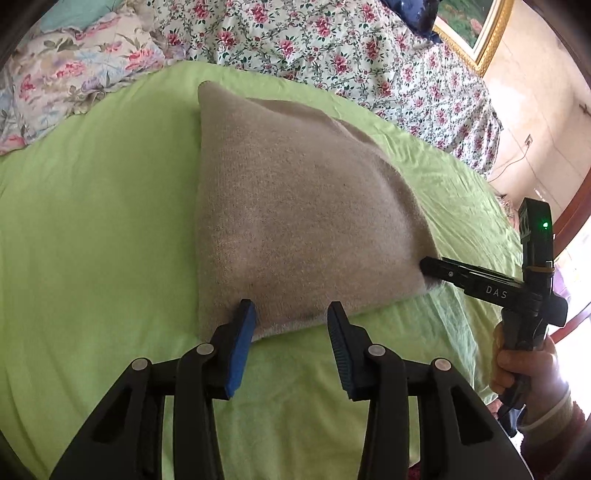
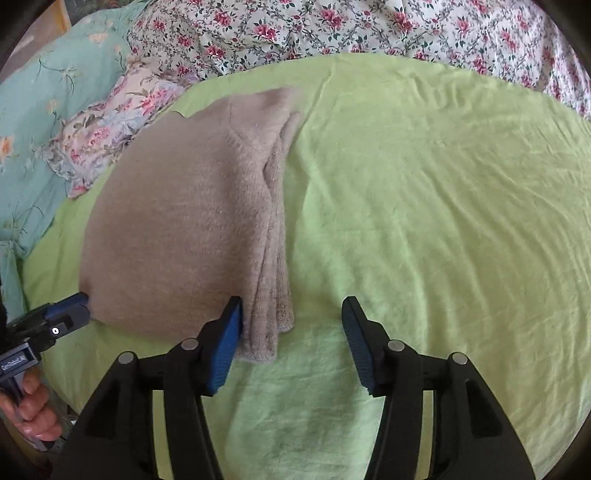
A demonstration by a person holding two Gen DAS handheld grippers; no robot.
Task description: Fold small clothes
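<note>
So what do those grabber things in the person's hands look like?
Both are black plastic with blue ribbed pads on the jaws and round silver pins at the joints. The left gripper and right gripper match. From the side, the right one shows white letters "DAS" and a green light. The hand has a light cuff.

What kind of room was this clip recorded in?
Most likely a bedroom. The beige knit garment lies on a green sheet spread over a bed, with a floral quilt and a floral pillow behind it, and a gilt-framed picture on the wall.
</note>
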